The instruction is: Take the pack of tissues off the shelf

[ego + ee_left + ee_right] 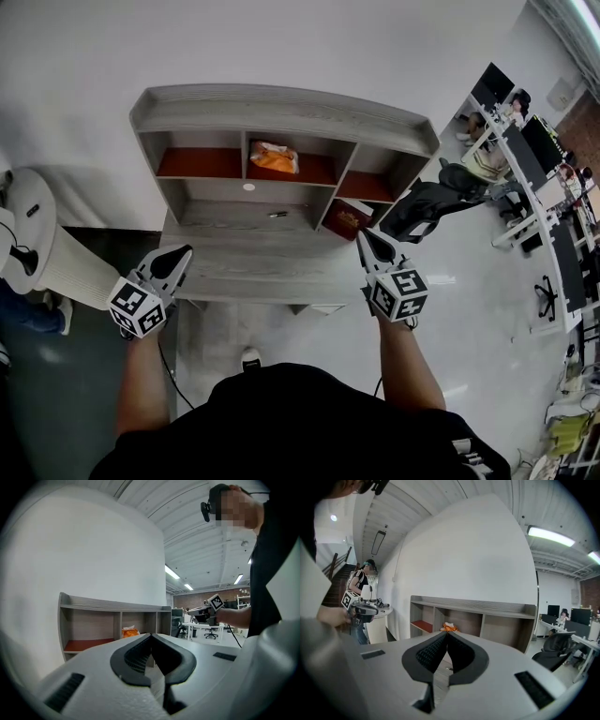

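The orange pack of tissues lies in the upper middle compartment of the grey wooden shelf unit. My left gripper hangs in front of the unit's lower left, shut and empty. My right gripper hangs by the lower right, also shut with nothing in it. Both are well short of the pack. In the left gripper view the jaws meet at their tips, and the pack shows just left of them. In the right gripper view the pack peeks over the closed tips.
A red packet sits in the lower right compartment. A small dark object lies on the lower ledge. A black office chair stands right of the unit, a white round table to its left, with a person beside it.
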Tool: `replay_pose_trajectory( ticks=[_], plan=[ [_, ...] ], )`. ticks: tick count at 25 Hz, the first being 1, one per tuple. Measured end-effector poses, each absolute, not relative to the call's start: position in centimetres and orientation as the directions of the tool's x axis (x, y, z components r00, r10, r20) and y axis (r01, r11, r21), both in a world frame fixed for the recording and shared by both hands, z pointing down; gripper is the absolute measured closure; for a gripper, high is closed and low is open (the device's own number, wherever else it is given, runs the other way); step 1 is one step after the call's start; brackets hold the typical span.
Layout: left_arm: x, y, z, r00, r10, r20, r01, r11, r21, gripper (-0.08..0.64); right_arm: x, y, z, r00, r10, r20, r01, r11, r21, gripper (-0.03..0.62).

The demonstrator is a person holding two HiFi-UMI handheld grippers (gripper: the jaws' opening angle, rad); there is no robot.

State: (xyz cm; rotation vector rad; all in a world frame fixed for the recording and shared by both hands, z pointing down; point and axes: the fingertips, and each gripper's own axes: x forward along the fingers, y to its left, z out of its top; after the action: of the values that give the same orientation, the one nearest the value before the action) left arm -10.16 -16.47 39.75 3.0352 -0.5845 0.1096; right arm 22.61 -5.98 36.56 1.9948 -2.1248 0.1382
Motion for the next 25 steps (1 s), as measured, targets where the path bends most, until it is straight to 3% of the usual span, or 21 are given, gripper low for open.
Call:
replay_pose_trajectory(
  ticks=[15,25],
  plan=[
    [-16.5,-25.1,40.8,0.919,-0.387,0.075,-0.392,-0.918,0.056,0.543,17.4,-12.9,37.4,-0.021,-0.970,0.243,-0.995,0.044,0.090,0.580],
    [-16.2,-25.7,41.1,0.921,-0.385,0.063,-0.388,-0.919,0.063,0.543,17.0,-14.6,37.8,-0.028,-0.967,0.252,-0.994,0.053,0.092,0.579]
  ],
)
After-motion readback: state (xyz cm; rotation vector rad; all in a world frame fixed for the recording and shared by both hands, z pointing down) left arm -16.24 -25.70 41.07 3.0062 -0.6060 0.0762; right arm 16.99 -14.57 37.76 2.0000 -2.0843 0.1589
